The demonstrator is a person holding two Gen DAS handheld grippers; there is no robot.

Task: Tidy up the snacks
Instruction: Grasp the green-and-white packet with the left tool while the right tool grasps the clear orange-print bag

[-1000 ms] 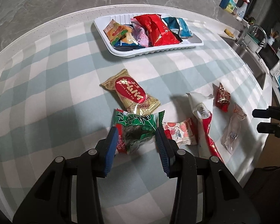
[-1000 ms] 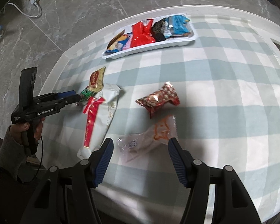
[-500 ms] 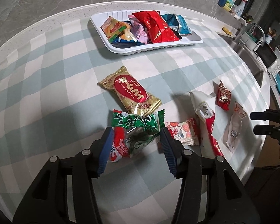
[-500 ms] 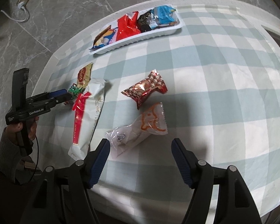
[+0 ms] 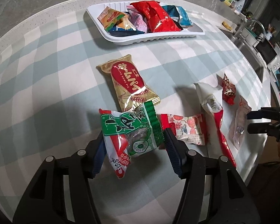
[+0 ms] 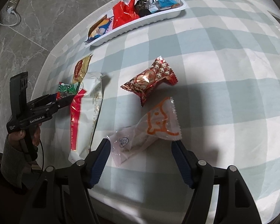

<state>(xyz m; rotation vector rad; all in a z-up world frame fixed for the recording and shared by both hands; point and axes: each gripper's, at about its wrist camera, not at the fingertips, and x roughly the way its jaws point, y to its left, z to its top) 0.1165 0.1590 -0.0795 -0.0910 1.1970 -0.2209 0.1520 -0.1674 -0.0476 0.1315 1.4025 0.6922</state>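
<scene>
While opening, left gripper (image 5: 133, 145) with green-and-red packet (image 5: 129, 130) between its blue pads, lifted and tilted above checked tablecloth (image 5: 46, 74); pad contact hard to judge. Just beyond, gold-and-red pie packet (image 5: 127, 83) and strawberry-print packet (image 5: 184, 128). Right gripper (image 6: 140, 155) spread wide, holding nothing, clear packet with orange drawing (image 6: 147, 132) lying just ahead between its tips. Beside that, red foil sweet (image 6: 149, 79) and long white-and-red pack (image 6: 85, 112). Farthest off, white tray (image 5: 140, 37), loaded with snacks.
</scene>
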